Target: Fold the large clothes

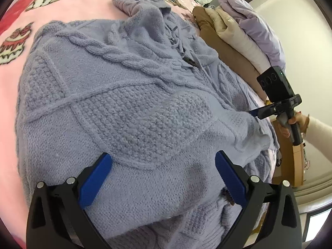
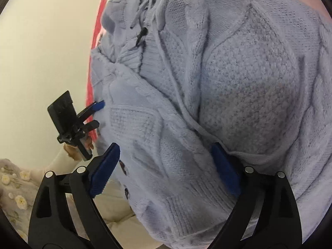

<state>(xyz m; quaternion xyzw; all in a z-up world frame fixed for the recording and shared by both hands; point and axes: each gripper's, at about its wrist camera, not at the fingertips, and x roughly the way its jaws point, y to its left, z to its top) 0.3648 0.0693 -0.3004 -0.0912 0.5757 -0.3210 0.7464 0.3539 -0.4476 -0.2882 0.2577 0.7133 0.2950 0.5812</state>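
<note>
A lavender-blue cable-knit sweater [image 1: 128,95] lies spread on a pink printed blanket [image 1: 27,31] and fills both views [image 2: 238,87]. My left gripper [image 1: 164,178] is open, its blue pads resting on the sweater's near part with knit between them. It also shows from the right wrist view [image 2: 99,112], fingers spread at the sweater's edge. My right gripper [image 2: 166,166] is open, jaws wide around a fold of the sweater's ribbed hem. In the left wrist view the right gripper [image 1: 254,112] touches the sweater's right edge.
Folded clothes are stacked at the blanket's far right: a brown piece [image 1: 220,39], a cream piece [image 1: 234,33] and a lilac piece [image 1: 253,18]. A wooden piece of furniture [image 1: 290,155] stands past the bed edge. A pale wall [image 2: 41,51] lies to the left.
</note>
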